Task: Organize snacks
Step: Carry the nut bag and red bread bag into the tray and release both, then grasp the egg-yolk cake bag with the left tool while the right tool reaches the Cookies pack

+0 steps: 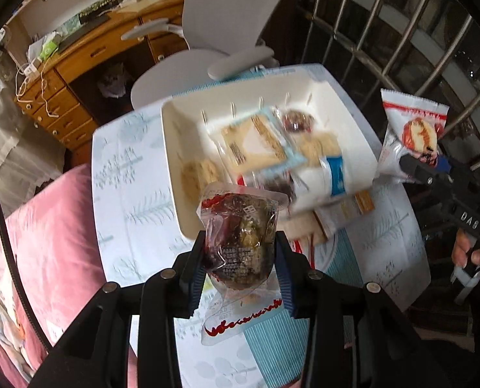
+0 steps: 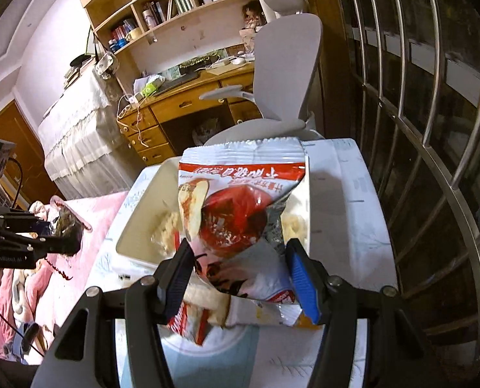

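Left wrist view: left gripper [image 1: 240, 258] is clamped on a small clear-wrapped snack pack [image 1: 240, 226] with a dark filling and red print, pads pressing both sides. The pack hangs in the air above the near edge of the white plastic bin [image 1: 172, 161]. The bin sits at 12 o'clock from the gripper on a small table with a pale leaf-print cloth [image 1: 126, 177]. Inside the bin: flat cracker packets [image 1: 256, 142], a round dark snack in clear wrap [image 1: 296, 121] at the far side, a white-and-blue pouch [image 1: 333, 177] at the right. Contents are motion-blurred, so the exact count is unclear. Another clear wrapper with red print [image 1: 240, 320] lies on the cloth under the fingers. At 2 o'clock the right gripper [image 1: 418, 168] holds a white-and-red snack bag [image 1: 411, 135] up, off the bin's right edge; a hand [image 1: 469, 255] is on its handle at 3 o'clock. Pink bedding [image 1: 45, 242] at 9 o'clock, grey office chair [image 1: 227, 32] and wooden desk [image 1: 87, 61] at 11–12.

Right wrist view: right gripper [image 2: 236, 274] is closed on the white-and-red snack bag [image 2: 240, 213], which carries a red fruit picture; both pads bear on its lower part and the bag is raised over the white plastic bin [image 2: 136, 223]. More packets lie on the cloth beneath the fingers [image 2: 175, 284]. At 9 o'clock the left gripper [image 2: 50, 236] carries the dark snack pack [image 2: 68, 229] over the pink bedding [image 2: 87, 226]. Window bars [image 2: 434, 113] at 2–4 o'clock.
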The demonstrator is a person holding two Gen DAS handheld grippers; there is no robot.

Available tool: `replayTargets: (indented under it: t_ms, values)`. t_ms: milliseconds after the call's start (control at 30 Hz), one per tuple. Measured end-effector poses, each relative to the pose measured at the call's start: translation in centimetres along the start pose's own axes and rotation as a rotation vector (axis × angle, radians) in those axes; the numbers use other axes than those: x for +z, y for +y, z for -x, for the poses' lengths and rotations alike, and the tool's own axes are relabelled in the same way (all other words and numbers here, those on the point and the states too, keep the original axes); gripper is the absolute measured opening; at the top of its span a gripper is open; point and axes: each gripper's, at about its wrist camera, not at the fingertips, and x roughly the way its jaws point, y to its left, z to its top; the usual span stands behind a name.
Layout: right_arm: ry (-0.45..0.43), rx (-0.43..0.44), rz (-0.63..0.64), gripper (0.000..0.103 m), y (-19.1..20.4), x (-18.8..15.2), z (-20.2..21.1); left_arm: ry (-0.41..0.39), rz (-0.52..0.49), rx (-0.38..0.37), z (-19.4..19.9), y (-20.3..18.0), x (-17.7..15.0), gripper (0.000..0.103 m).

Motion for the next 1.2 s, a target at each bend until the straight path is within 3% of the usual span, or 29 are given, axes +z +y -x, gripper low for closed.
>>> replayTargets:
  t_ms: [267, 467, 500, 533, 567, 700, 1200]
  values:
    - [-0.014, -0.039, -0.059, 0.059, 0.7, 1.6, -2.4, -0.034, 0.018, -0.028, -1.6, 2.1, 3.8, 0.038]
    - [0.034, -0.094, -0.108, 0.06, 0.7, 1.4, -4.9, -0.028, 0.025, -0.056, -4.5, 2.1, 5.0, 0.039]
    - [0.043, -0.1, -0.121, 0.06, 0.7, 1.3, -5.2, -0.026, 0.033, -0.061, -4.9, 2.1, 5.0, 0.044]
    - [0.059, -0.108, -0.13, 0.06, 0.7, 1.2, -5.6, -0.015, 0.045, -0.056, -5.3, 2.0, 5.0, 0.062]
    - [0.072, -0.115, -0.131, 0.061, 0.7, 1.2, -5.9, -0.009, 0.053, -0.046, -5.5, 2.0, 4.9, 0.072]
    - [0.101, -0.164, -0.136, 0.065, 0.9, 0.7, -6.6, 0.009, 0.081, -0.058, -5.7, 2.1, 4.5, 0.074]
    - [0.085, -0.108, -0.17, 0.068, 2.4, -0.2, -3.7, 0.051, 0.183, -0.016, -4.1, 3.2, 0.1, 0.081]
